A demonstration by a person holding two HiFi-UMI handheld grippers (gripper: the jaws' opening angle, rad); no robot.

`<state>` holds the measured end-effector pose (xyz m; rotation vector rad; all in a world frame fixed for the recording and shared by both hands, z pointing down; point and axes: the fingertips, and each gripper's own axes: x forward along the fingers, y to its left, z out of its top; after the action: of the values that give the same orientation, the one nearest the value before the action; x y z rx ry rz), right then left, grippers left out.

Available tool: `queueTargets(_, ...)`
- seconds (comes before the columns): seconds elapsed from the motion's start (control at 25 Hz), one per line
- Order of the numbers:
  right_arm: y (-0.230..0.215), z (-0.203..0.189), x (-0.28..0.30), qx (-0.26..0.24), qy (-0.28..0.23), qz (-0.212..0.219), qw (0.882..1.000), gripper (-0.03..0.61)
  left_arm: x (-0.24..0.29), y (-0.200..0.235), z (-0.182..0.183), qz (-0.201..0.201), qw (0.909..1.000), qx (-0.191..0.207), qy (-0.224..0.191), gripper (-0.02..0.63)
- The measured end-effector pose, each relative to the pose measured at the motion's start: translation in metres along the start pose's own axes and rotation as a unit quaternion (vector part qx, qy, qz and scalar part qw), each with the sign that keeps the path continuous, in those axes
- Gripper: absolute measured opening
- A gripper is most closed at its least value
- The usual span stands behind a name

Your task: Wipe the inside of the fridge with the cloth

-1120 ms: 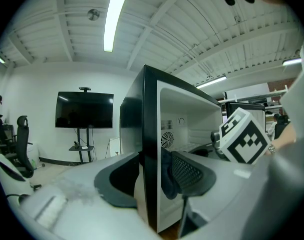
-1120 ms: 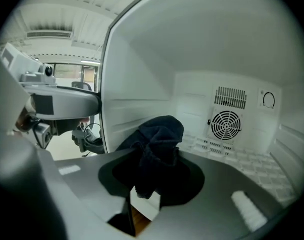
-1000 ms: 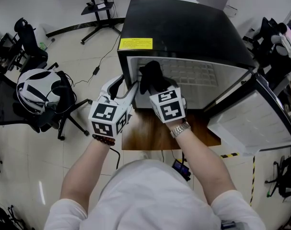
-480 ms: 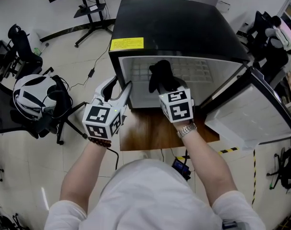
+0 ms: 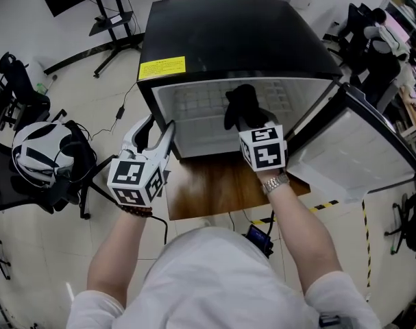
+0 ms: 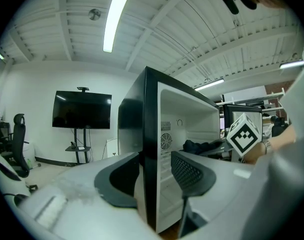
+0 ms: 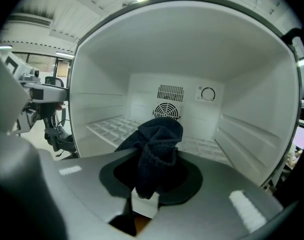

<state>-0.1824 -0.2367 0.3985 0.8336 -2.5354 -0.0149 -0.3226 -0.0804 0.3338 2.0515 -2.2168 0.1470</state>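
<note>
A small black fridge [image 5: 235,26] stands with its door swung open and its white inside showing. My right gripper [image 5: 249,120] is at the mouth of the fridge, shut on a dark cloth [image 5: 243,105]. In the right gripper view the cloth [image 7: 159,144] bunches up between the jaws of the right gripper [image 7: 150,184], in front of the wire shelf [image 7: 111,129] and the round fan vent [image 7: 167,112]. My left gripper [image 5: 156,134] is open at the fridge's left front corner. In the left gripper view the left gripper [image 6: 154,176] has the fridge's black front edge [image 6: 150,134] between its jaws, with a gap on either side.
The fridge door [image 5: 358,149] hangs open to the right. The fridge sits on a wooden table [image 5: 214,184]. An office chair with a white helmet [image 5: 40,153] stands on the left, and a screen on a stand [image 6: 81,110] is behind it. Cables lie on the floor.
My right gripper has carried the cloth to the right across the fridge's opening. The left gripper has kept its place at the left front corner.
</note>
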Motion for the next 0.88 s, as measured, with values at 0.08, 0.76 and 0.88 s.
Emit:
queueTargets(0.08,-0.010,-0.003,-0.002,0.003,0.003,-0.013,1.000,0.080,-0.001,0.000,0.000,-0.003,1.0000,-0.001,0.001,0.196)
queueTargets(0.76,-0.082,-0.022,-0.018,0.014,0.035,-0.093,0.995,0.080,-0.001,0.001,0.001,-0.011,0.9999,-0.005,-0.008,0.193)
queueTargets(0.88,-0.089,-0.024,-0.020,0.018,0.042,-0.098,0.994,0.080,-0.001,0.002,0.001,-0.007,0.9999,-0.007,-0.007,0.189)
